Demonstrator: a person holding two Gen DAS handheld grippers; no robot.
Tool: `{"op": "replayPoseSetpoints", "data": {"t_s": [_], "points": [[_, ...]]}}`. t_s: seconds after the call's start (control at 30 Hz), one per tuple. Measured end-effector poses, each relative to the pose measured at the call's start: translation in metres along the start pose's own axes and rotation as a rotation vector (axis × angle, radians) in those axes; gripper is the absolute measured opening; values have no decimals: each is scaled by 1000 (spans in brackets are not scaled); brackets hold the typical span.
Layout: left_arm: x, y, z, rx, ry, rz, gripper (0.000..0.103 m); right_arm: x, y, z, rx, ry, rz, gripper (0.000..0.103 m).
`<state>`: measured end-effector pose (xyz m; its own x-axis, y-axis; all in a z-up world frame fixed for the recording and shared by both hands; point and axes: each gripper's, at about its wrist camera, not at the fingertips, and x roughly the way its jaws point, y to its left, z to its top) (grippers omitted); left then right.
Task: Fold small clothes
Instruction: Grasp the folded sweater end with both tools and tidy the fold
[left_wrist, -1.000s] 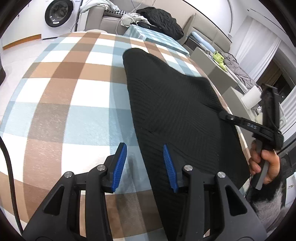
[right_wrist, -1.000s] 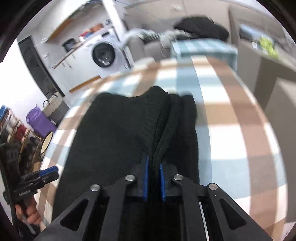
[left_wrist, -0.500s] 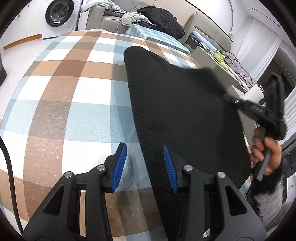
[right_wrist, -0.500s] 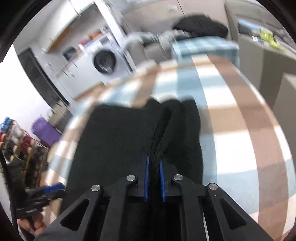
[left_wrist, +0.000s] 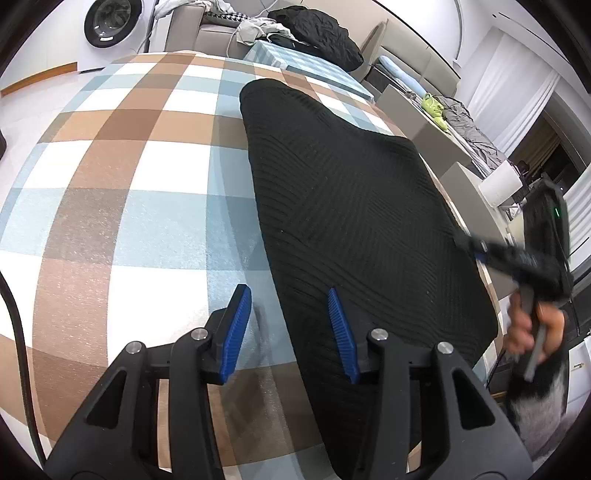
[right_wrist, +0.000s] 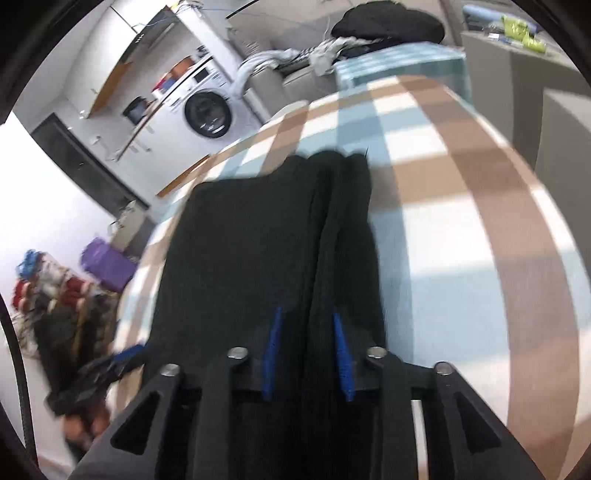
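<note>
One black knit garment (left_wrist: 354, 221) spread along right edge of checked tablecloth (left_wrist: 122, 206); left gripper (left_wrist: 291, 328) spread wide, straddling near hem; right gripper (right_wrist: 306, 354) parted around folded edge.

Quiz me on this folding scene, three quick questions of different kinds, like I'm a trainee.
1. True or false: the left gripper is shut on the garment.
2. What does the garment lie on? A) plaid cloth B) bare wood C) tiles
3. Which white appliance stands in the background?
Key: 1 false, its jaws are open; 2 A; 3 washer.
</note>
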<state>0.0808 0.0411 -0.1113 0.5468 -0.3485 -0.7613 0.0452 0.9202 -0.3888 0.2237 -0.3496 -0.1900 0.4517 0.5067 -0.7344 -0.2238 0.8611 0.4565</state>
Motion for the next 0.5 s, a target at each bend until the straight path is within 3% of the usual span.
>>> {"op": "replayPoseSetpoints", "data": {"t_s": [0.07, 0.13, 0.2, 0.27, 0.4, 0.5], "points": [[1, -2, -1, 2, 1, -4, 40, -5, 0, -18, 10, 23, 29, 38], [1, -5, 0, 9, 4, -6, 40, -13, 4, -35, -6, -10, 8, 37], [1, -6, -1, 14, 2, -6, 40, -19, 9, -49, -35, -48, 0, 20], [0, -8, -1, 19, 1, -10, 40, -22, 14, -54, -60, -63, -14, 11], [-4, -10, -2, 20, -9, -15, 40, -35, 24, -54, -99, -109, -22, 11], [-5, -9, -5, 15, -2, -5, 40, -25, 15, -55, -79, -68, -66, 17]]}}
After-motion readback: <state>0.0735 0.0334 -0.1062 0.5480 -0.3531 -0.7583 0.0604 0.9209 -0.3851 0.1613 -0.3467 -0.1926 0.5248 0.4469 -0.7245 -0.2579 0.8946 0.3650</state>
